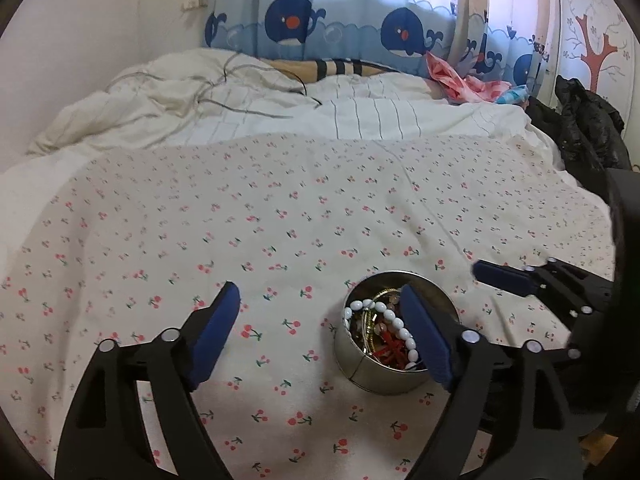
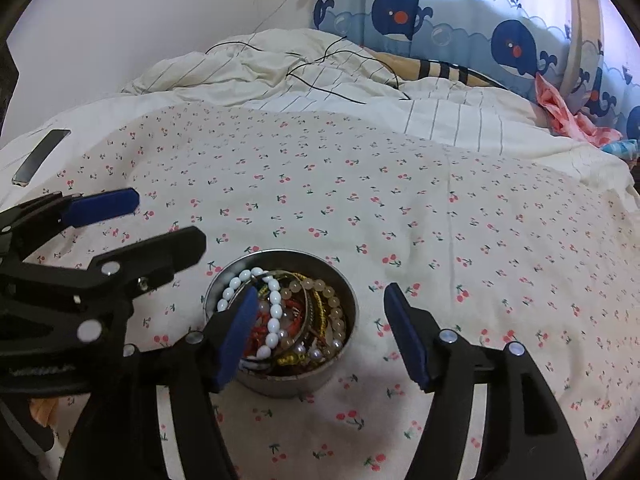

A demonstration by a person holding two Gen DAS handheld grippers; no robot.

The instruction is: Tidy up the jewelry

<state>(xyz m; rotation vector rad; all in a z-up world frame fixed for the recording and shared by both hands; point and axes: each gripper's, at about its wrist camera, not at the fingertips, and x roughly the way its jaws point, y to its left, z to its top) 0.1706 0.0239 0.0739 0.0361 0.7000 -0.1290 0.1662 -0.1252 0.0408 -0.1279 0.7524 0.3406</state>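
Both my grippers are released, nothing pinched: left gripper [image 1: 320, 328], right gripper [image 2: 320, 336]. The round metal tin [image 2: 256, 380] of bead bracelets [image 2: 276, 316] sits on the cherry-print sheet [image 2: 400, 208] at 6 o'clock. No readable writing anywhere.

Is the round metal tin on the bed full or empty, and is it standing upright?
Nearly full and upright: the tin stands lidless on the cherry-print sheet, holding white beads, beaded bracelets and red cord.
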